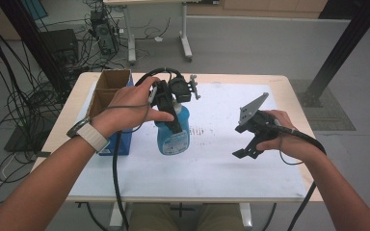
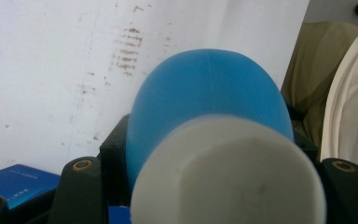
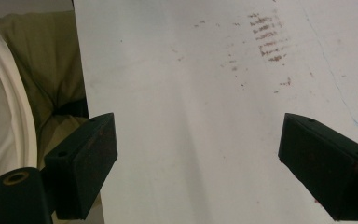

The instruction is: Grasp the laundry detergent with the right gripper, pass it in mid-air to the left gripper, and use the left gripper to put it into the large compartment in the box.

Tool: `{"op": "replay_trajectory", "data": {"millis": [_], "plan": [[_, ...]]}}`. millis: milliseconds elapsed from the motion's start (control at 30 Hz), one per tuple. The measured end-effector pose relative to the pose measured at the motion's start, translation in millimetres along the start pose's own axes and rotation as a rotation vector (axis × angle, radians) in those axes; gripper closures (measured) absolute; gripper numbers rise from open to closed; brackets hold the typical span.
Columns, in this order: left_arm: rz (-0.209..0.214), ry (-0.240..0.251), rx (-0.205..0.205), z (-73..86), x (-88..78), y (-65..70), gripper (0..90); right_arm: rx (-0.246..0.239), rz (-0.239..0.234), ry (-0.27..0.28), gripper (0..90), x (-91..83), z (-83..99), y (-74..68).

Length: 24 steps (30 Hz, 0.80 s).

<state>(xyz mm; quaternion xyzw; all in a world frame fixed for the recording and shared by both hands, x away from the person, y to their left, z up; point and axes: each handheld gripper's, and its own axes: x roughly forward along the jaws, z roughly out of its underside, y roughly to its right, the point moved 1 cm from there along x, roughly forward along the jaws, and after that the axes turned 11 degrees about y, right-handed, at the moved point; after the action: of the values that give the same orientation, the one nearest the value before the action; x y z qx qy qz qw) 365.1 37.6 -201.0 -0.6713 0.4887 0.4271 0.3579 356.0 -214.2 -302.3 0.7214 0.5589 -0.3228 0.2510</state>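
A blue plastic bottle (image 1: 174,138) with a white cap (image 2: 228,172) and a printed label stands roughly upright on the white sheet (image 1: 221,163) at the middle left. From above, my left gripper (image 1: 173,121) is shut on the bottle's upper body, and in the left gripper view the black jaws press the blue bottle (image 2: 205,93) from both sides. I cannot tell whether its base touches the sheet. To the right, my right gripper (image 1: 245,152) hangs a little above the sheet. Its jaws are wide open with nothing between them (image 3: 200,154), and its pads (image 3: 91,158) are bare.
An open cardboard box (image 1: 111,86) stands at the table's back left, with a blue box (image 1: 121,142) in front of it, also seen as the blue box (image 2: 14,184). Reddish smudges (image 3: 268,42) mark the sheet. Cables trail off the near table edge.
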Motion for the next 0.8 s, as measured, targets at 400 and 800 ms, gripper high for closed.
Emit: {"op": "replay_trajectory", "data": {"millis": [400, 800], "plan": [[-0.066, -0.011, -0.097, -5.6, -14.7, -10.7, 37.6, -0.008, 0.005, -0.053, 11.4, -11.7, 0.6, 8.1], [-0.120, -0.025, -0.177, -11.8, -31.9, -16.3, 37.5, -0.037, 0.005, -0.085, 11.5, -19.3, -6.1, 14.8]]}}
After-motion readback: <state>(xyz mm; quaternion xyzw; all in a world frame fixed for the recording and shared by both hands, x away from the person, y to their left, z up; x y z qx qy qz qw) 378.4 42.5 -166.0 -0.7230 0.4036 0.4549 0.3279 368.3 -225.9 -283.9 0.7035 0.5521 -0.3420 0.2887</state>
